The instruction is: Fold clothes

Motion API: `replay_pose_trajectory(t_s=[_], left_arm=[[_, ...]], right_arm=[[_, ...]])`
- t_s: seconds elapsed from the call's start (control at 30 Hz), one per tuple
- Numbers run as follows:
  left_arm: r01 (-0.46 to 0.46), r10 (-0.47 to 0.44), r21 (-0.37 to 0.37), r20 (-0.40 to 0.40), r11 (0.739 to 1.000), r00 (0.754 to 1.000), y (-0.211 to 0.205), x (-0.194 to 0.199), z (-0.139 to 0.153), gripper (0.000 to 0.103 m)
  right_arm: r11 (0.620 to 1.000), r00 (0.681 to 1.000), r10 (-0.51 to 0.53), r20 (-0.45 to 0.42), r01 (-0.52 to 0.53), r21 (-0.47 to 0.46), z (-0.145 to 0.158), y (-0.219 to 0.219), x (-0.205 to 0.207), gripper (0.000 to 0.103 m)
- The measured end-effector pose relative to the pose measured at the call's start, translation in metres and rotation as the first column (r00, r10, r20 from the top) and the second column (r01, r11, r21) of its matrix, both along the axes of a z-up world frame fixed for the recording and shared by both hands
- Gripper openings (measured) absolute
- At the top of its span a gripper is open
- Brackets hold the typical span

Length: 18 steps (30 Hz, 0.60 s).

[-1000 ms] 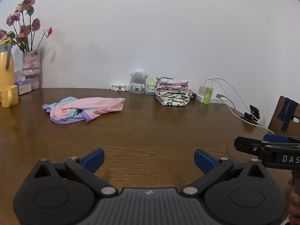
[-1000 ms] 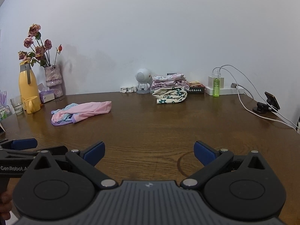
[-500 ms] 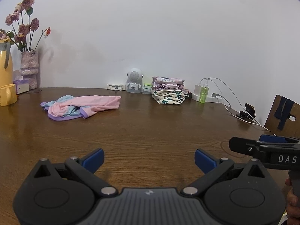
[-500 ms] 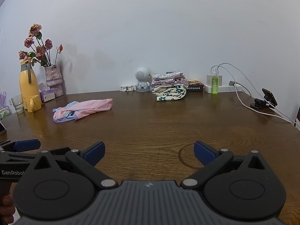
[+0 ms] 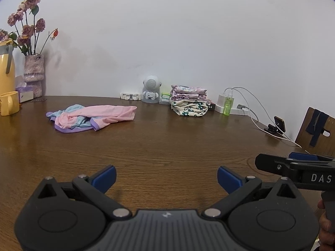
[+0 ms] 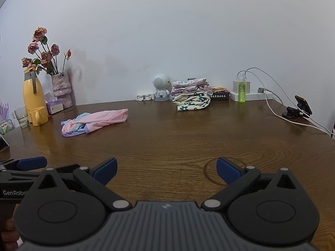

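Lettering shows on both tools: "DAS" in white on the right gripper (image 5: pixel 297 165) at the right edge of the left wrist view, cut off by the frame, and "GenRobo" on the left gripper (image 6: pixel 31 164) at the left edge of the right wrist view, also cut off. A dark box (image 6: pixel 219 95) by the wall carries pale writing too small to read. Part of a hand (image 5: pixel 325 226) shows at the lower right edge. In its own view each tool has its blue-padded fingers spread wide, grasping nothing, above the bare wooden table (image 5: pixel 167 146). The crumpled pink, blue and purple garment (image 5: pixel 92 118) lies in the left middle of the frame, well apart from both. A folded stack of clothes (image 6: pixel 191 96) sits near the wall at centre
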<state>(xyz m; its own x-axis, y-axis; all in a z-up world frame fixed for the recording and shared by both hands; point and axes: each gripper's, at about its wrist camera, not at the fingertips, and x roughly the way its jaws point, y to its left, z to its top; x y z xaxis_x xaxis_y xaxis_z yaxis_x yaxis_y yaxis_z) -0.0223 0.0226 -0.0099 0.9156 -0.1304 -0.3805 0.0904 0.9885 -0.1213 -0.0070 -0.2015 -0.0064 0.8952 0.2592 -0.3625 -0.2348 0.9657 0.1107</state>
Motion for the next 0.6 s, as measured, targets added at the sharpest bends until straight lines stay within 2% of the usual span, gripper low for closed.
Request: replay_pose_trajectory(t_s=[0.6], left_arm=[[-0.006,0.006,0.004,-0.016,1.000,1.000,-0.0008,0.0005,-0.0028,0.103]], right_arm=[[1.000,1.000,0.007,-0.017,-0.007,0.011,-0.0028,-0.0014,-0.0001,0.103]])
